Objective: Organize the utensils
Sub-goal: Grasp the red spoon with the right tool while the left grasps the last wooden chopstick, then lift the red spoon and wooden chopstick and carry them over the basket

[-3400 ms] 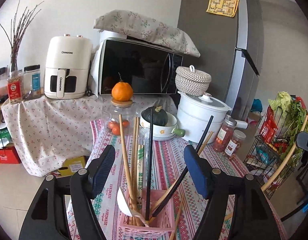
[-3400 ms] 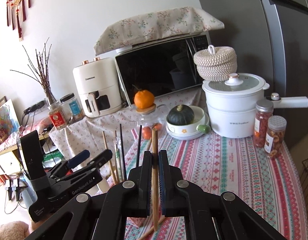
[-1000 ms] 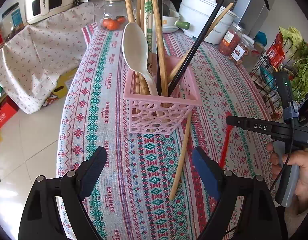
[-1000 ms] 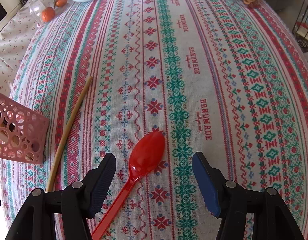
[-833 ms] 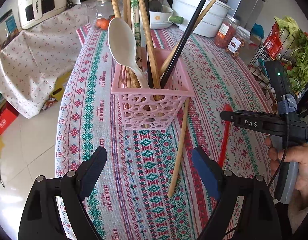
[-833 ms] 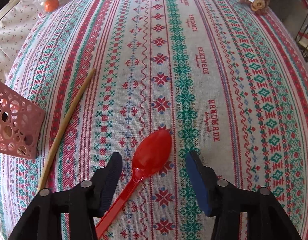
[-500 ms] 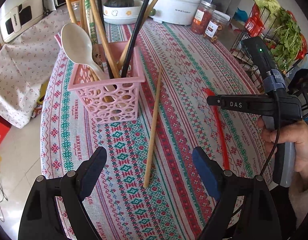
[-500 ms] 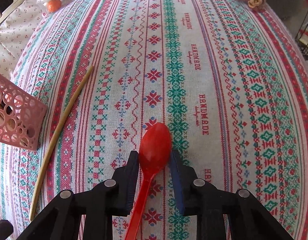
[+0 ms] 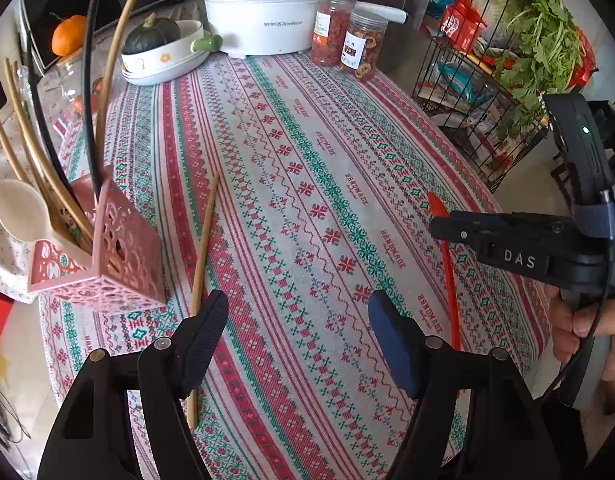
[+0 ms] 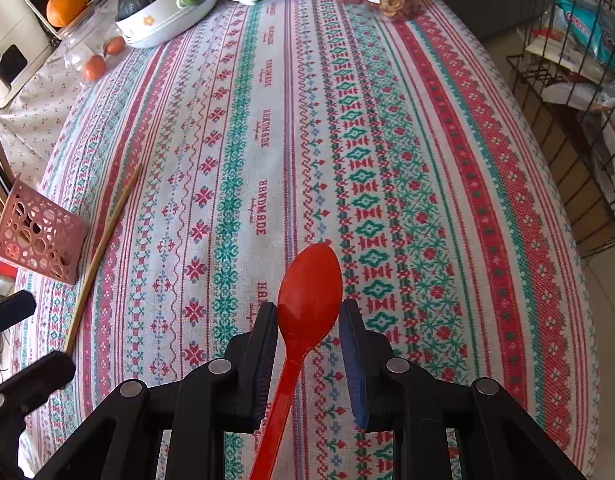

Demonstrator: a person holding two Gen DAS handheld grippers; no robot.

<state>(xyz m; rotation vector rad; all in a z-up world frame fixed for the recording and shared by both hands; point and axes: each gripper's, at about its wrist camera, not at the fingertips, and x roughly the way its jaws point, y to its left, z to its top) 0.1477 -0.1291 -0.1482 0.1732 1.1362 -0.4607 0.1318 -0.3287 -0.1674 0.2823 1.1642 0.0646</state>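
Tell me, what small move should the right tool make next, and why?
Probably lift. The right tool is shut on the red spoon, which still lies on the cloth; the pink basket holding the other utensils stands off to the left.

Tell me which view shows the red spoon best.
The right wrist view: the red spoon shows its whole bowl, clamped by the right gripper. The left wrist view shows only the bowl's tip and thin handle, partly hidden behind that gripper.
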